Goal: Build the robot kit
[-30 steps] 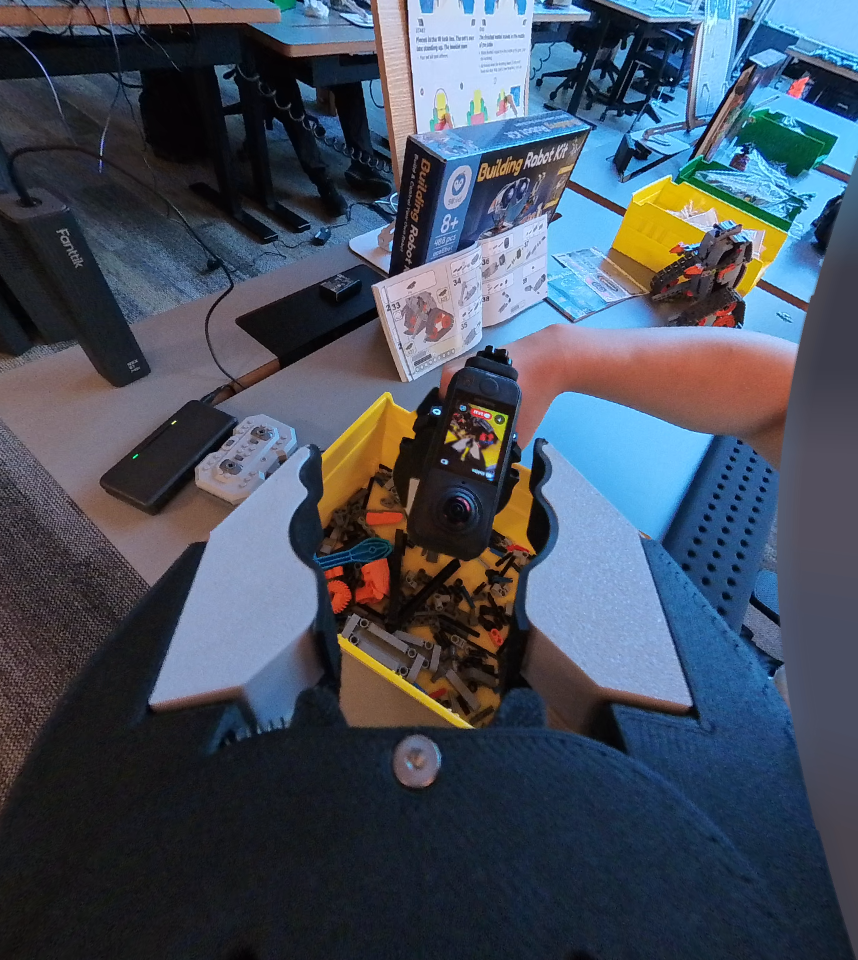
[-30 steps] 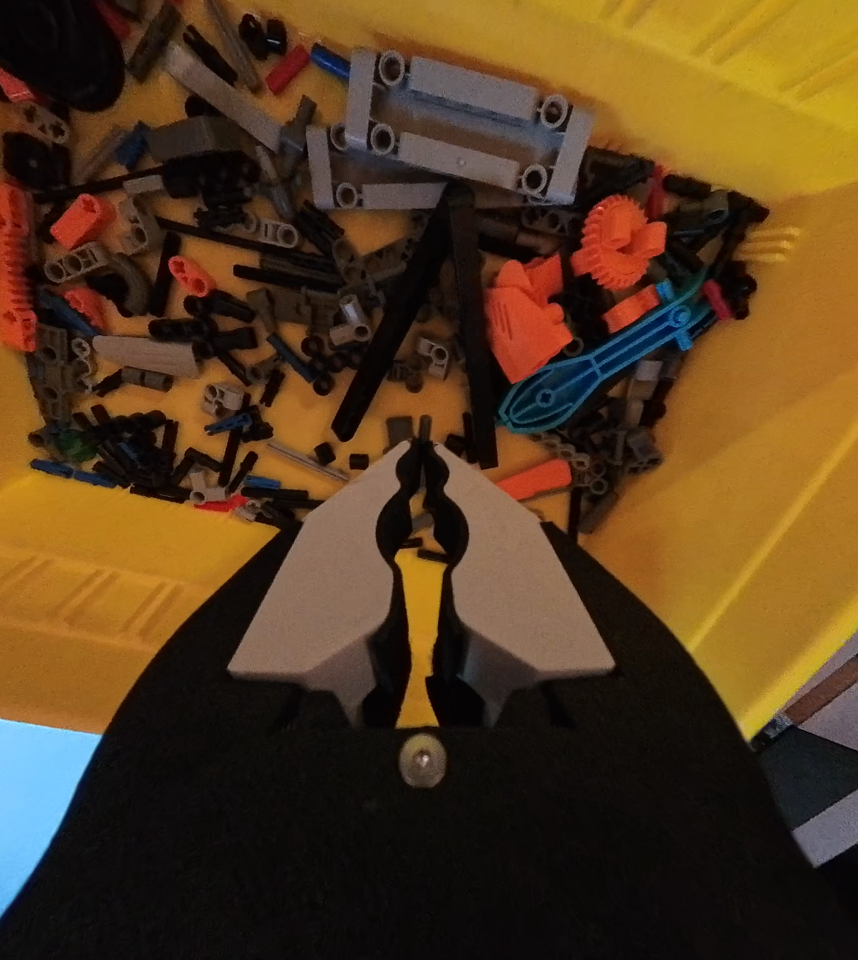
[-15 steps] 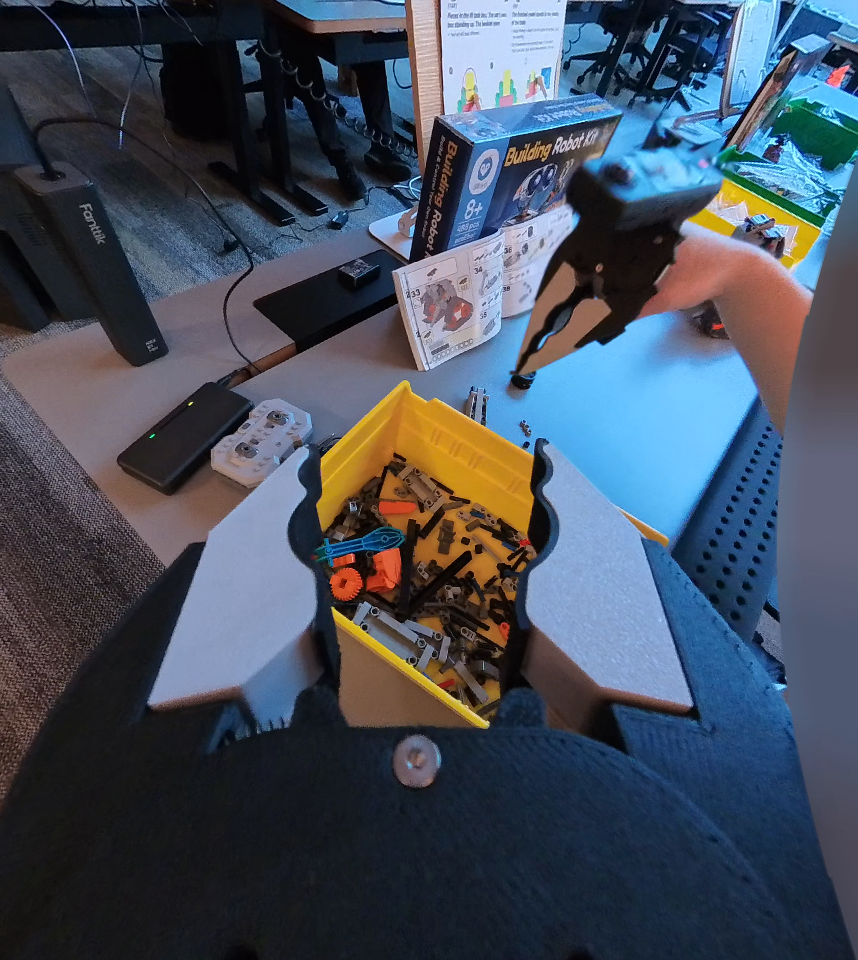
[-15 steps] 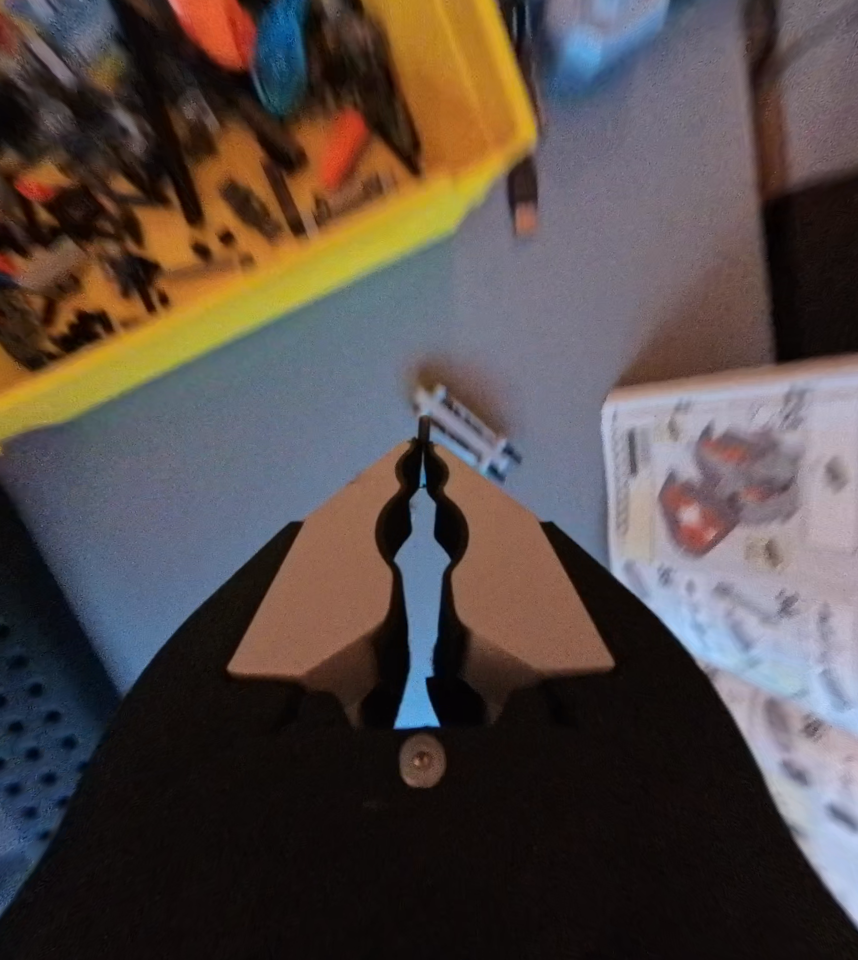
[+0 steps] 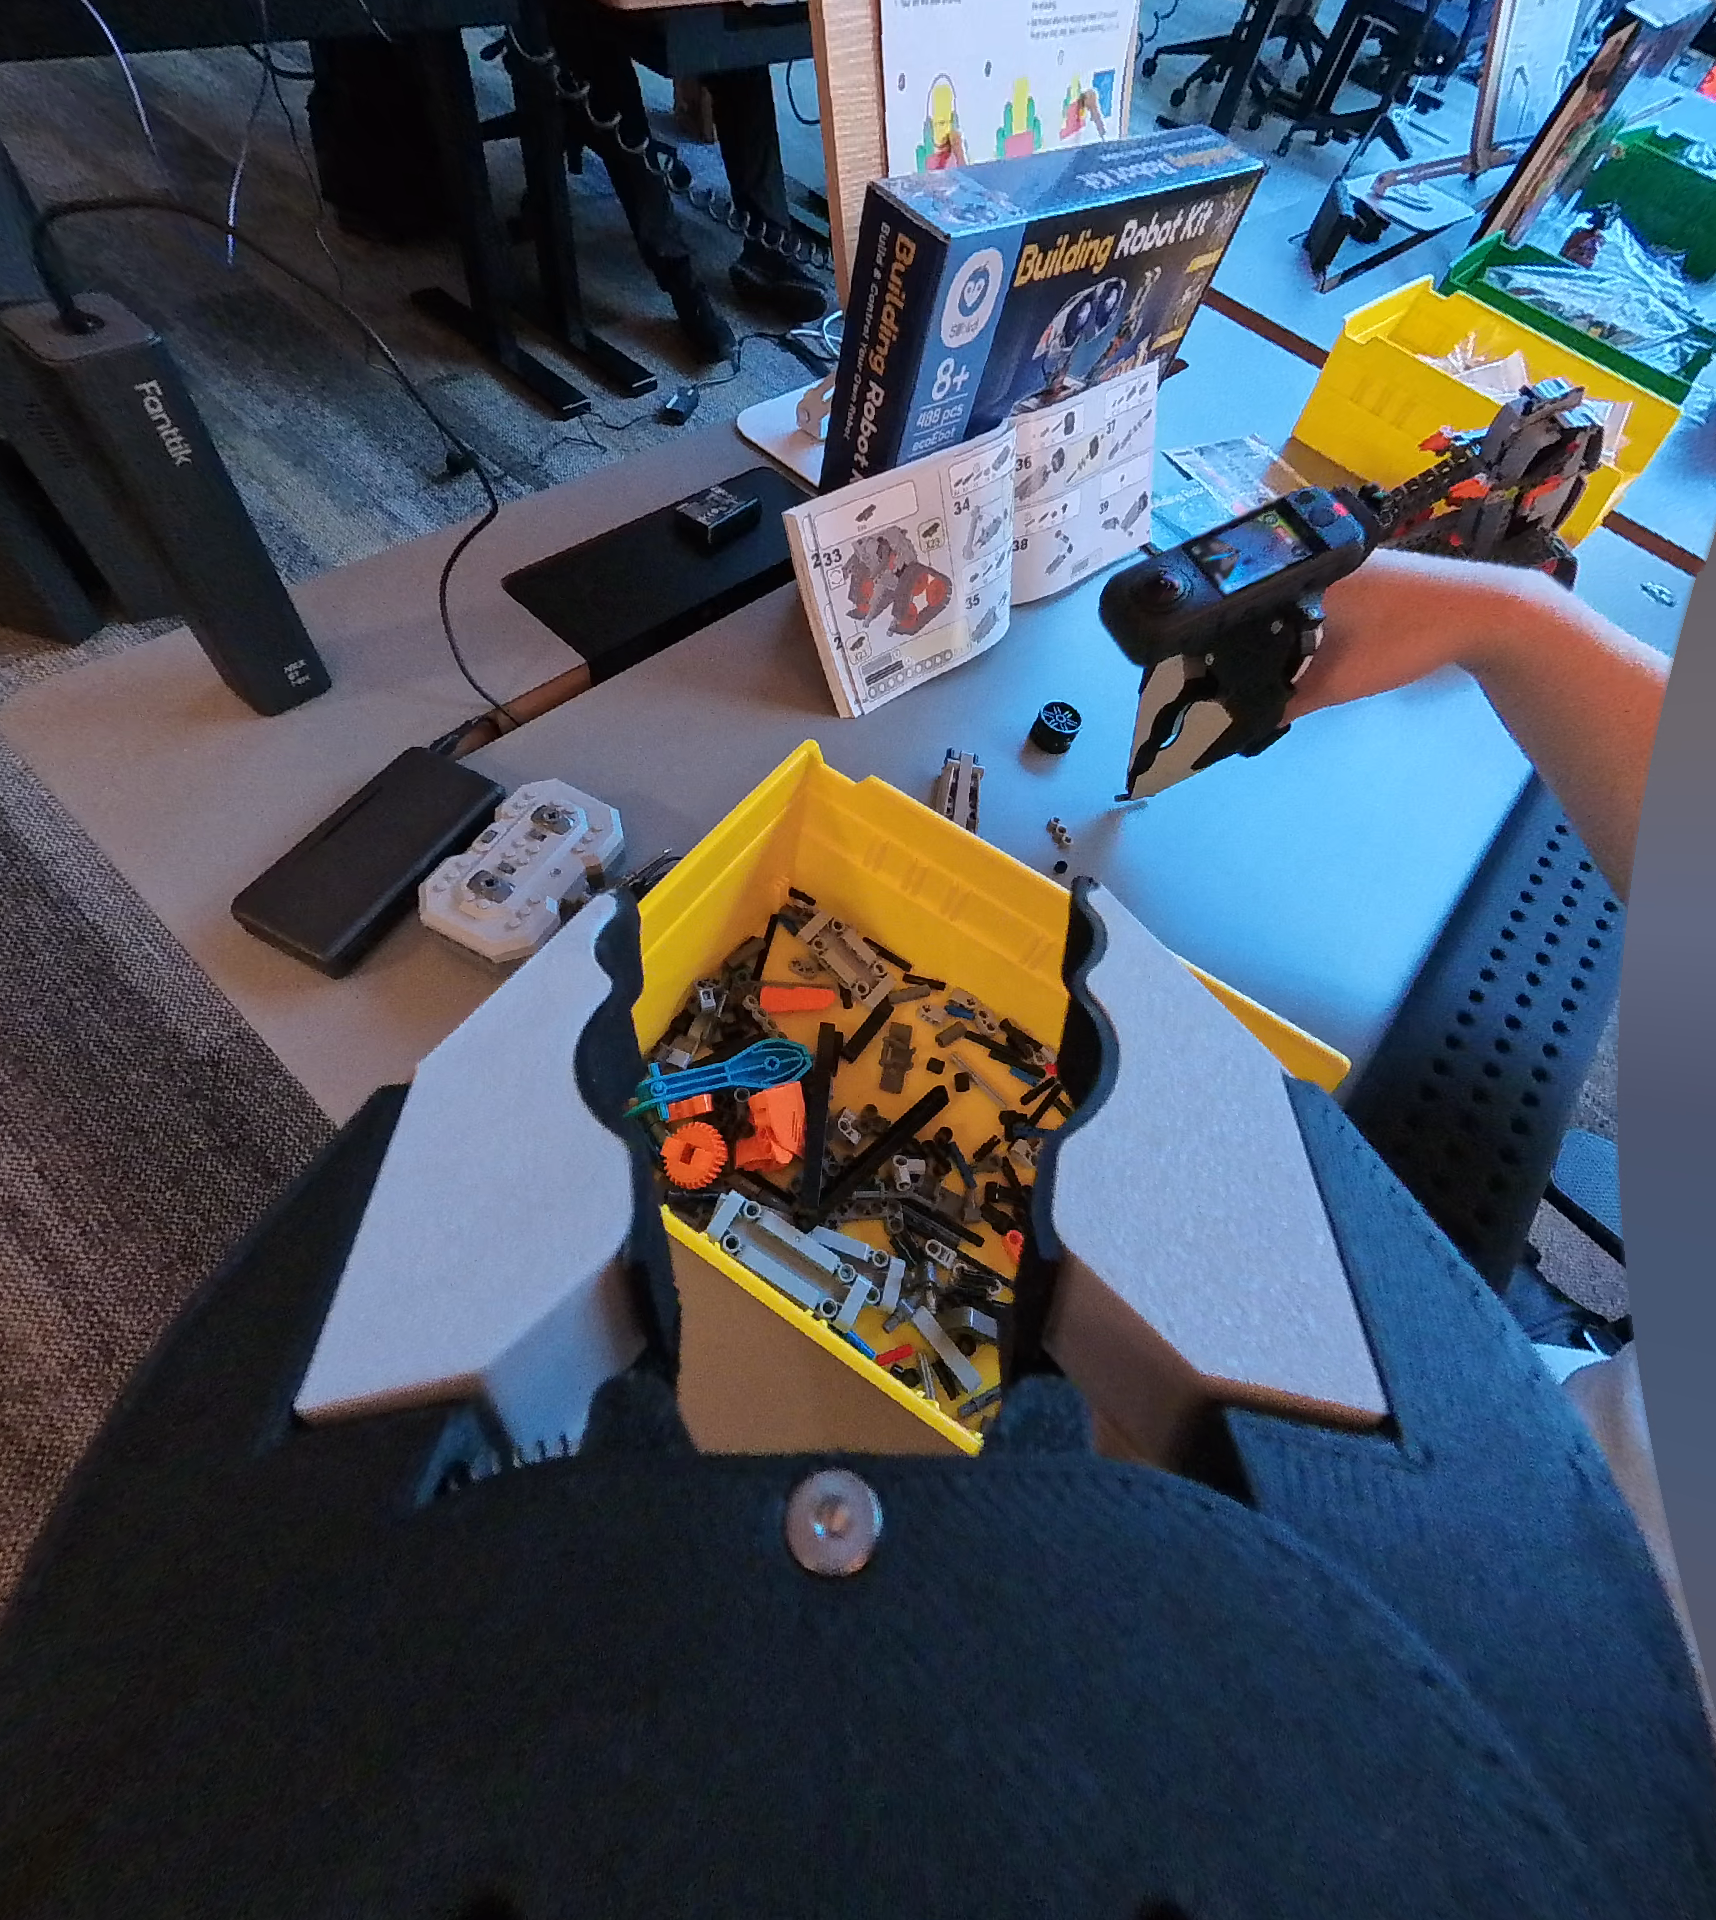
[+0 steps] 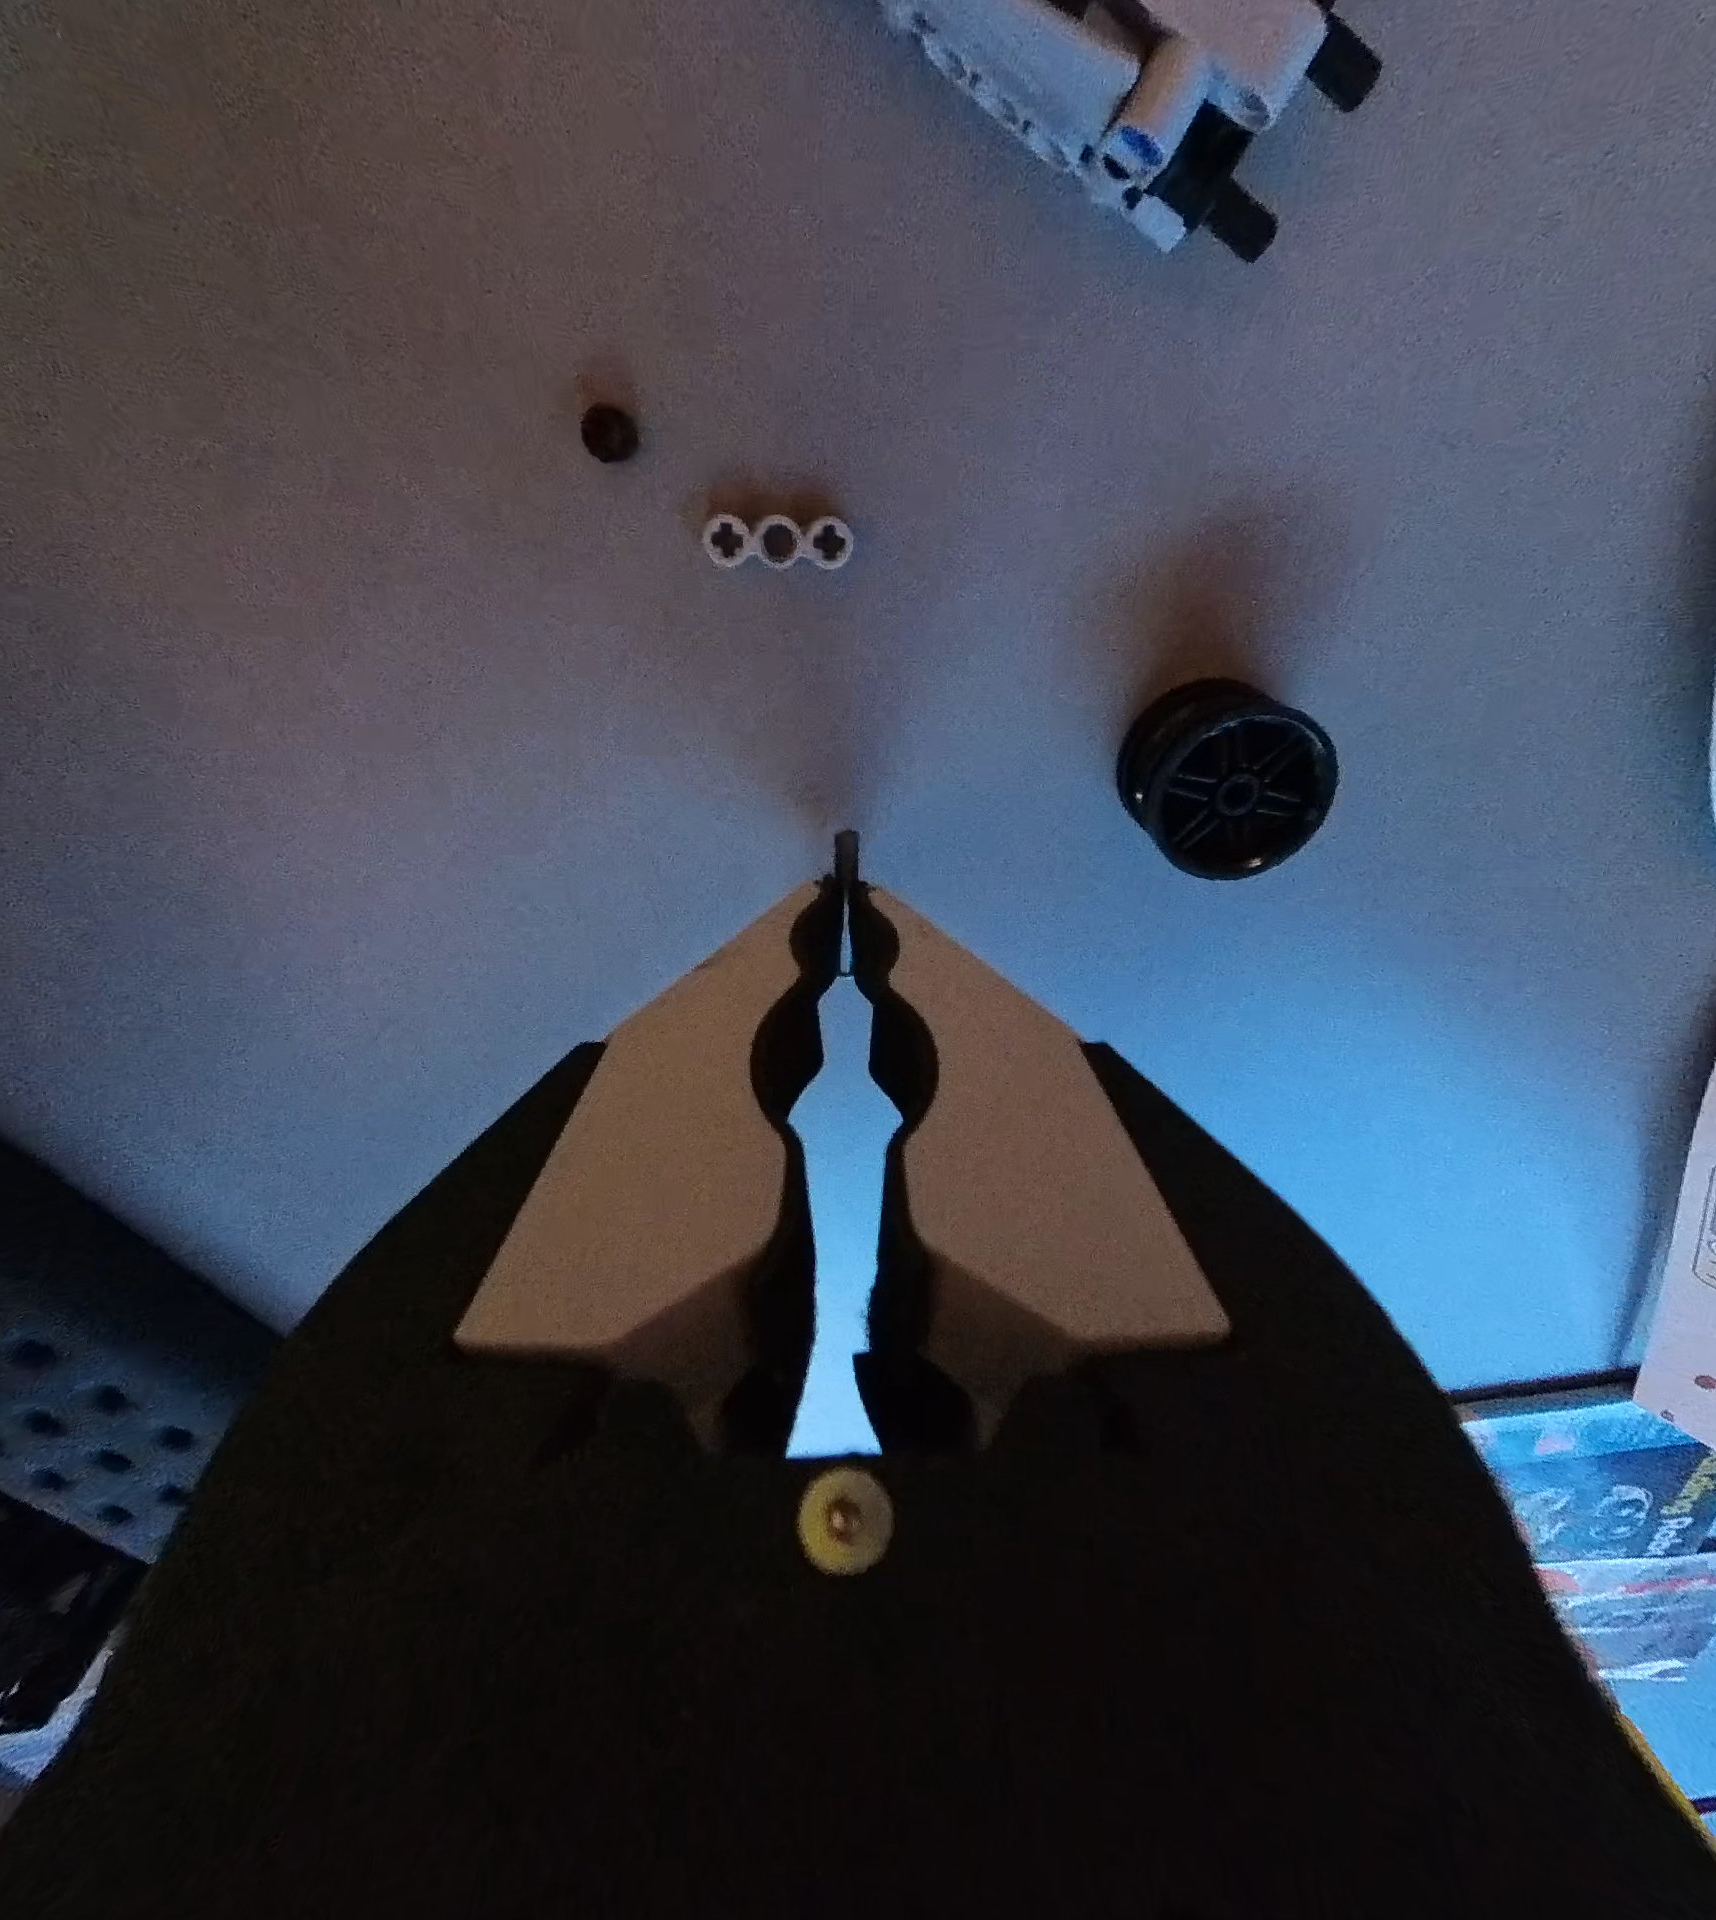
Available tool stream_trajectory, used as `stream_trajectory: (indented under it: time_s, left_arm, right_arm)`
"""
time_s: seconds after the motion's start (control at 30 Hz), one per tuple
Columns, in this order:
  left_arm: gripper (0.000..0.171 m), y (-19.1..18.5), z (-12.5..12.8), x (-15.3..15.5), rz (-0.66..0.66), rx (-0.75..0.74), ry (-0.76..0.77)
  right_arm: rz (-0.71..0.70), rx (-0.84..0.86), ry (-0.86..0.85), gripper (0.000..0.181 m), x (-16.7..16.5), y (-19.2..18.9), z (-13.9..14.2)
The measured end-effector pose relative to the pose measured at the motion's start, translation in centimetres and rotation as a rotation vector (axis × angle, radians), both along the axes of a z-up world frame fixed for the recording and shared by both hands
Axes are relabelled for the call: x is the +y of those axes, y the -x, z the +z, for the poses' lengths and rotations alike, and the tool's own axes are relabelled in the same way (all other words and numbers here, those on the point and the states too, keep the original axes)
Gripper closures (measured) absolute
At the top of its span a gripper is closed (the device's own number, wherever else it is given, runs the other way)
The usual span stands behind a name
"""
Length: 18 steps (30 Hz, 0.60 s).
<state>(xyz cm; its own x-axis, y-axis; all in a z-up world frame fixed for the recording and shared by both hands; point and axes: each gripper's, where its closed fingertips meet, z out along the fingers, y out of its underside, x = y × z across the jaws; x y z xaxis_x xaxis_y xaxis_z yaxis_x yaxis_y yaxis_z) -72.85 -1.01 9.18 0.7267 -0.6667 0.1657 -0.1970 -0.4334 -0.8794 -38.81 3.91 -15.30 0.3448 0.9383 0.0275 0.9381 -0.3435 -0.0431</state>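
My left gripper (image 5: 854, 935) is open and hovers over a yellow bin (image 5: 895, 852) filled with many small grey, black and orange building pieces. My right gripper (image 6: 846, 885) is shut on a small dark pin (image 6: 845, 857) and holds it just above the grey table (image 6: 314, 727). It also shows in the left wrist view (image 5: 1140, 792), tips down near the table. Near its tips lie a small white three-hole beam (image 6: 777, 540), a dark round bush (image 6: 610, 430), a black wheel (image 6: 1230, 774) and a white beam assembly (image 6: 1124, 94).
An open instruction booklet (image 5: 968, 551) leans on a dark kit box (image 5: 1030, 301). A white controller (image 5: 521, 868) and a black flat device (image 5: 366, 857) lie left of the bin. A second yellow bin (image 5: 1456, 395) and a built robot model (image 5: 1519, 457) stand at the far right.
My right gripper lifted out of the yellow bin with the small dark pin, swung over the table and came down by the wheel and small beam. My left gripper stayed open over the bin.
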Motion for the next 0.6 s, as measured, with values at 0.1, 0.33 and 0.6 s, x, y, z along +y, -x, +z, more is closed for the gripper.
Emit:
stream_trajectory:
  time_s: [0.1, 0.33, 0.6]
  left_arm:
    - [0.091, 0.0, 0.0, 0.0, 0.001, 0.002, -0.001]
    - [0.089, 0.2, 0.1, -0.1, 0.004, -0.007, -0.001]
    - [0.089, 0.3, 0.2, -0.1, 0.007, -0.010, -0.004]
  right_arm:
    - [0.002, -0.010, -0.002, 0.180, 0.0, -0.1, -0.4]
    - [0.021, 0.018, -0.076, 0.178, 1.4, -0.1, 2.0]
    - [0.324, 0.699, -0.169, 0.150, -4.3, 16.6, 17.4]
